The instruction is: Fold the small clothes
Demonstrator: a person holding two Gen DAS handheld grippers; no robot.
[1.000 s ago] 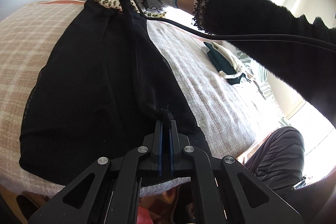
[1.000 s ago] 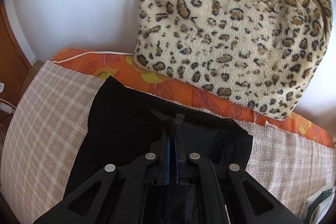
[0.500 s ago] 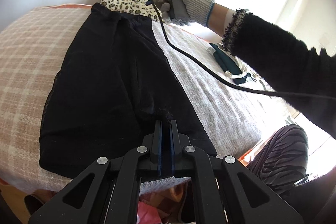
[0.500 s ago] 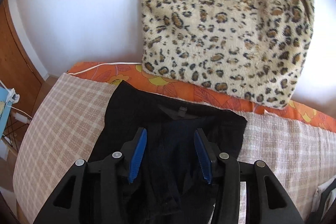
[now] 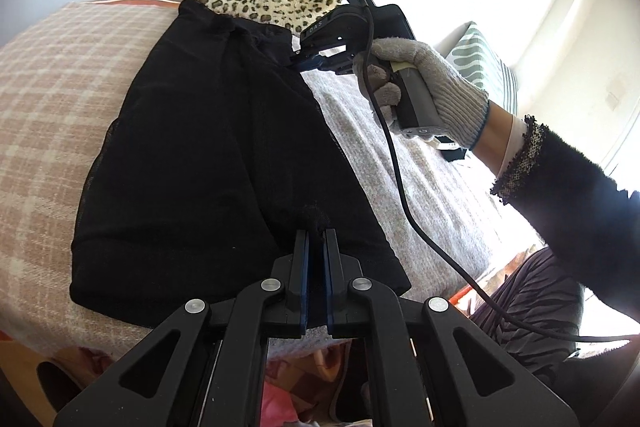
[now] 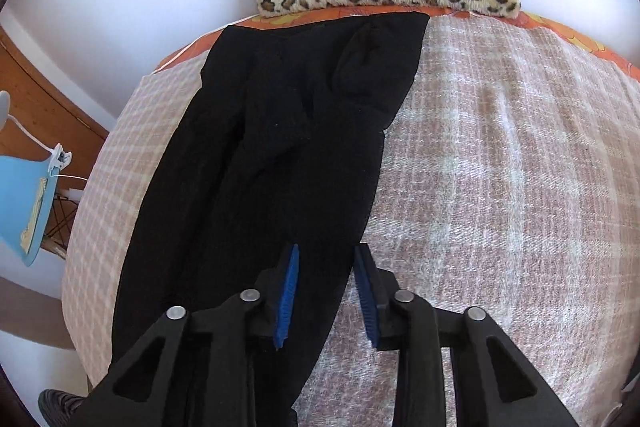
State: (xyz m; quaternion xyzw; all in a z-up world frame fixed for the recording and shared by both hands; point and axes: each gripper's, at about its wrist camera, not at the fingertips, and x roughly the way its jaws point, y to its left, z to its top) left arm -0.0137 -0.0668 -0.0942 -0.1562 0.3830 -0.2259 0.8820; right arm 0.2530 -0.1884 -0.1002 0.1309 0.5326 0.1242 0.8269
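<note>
Since a second ago, the far hem has been released and the right claw [image 6: 326, 291] carried along the thin black knit garment's [image 5: 224, 155] right edge, its jaws just closing though pictured parted and empty. A bunched near hem is kept pinched by the left claw [image 5: 316, 239]. For a clean fold, that edge should be gripped fully before lifting.

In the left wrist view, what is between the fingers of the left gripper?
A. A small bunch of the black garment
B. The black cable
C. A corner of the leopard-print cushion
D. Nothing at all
A: the left gripper is shut on a pinched-up bit of the black garment, which lies on the checked blanket.
</note>
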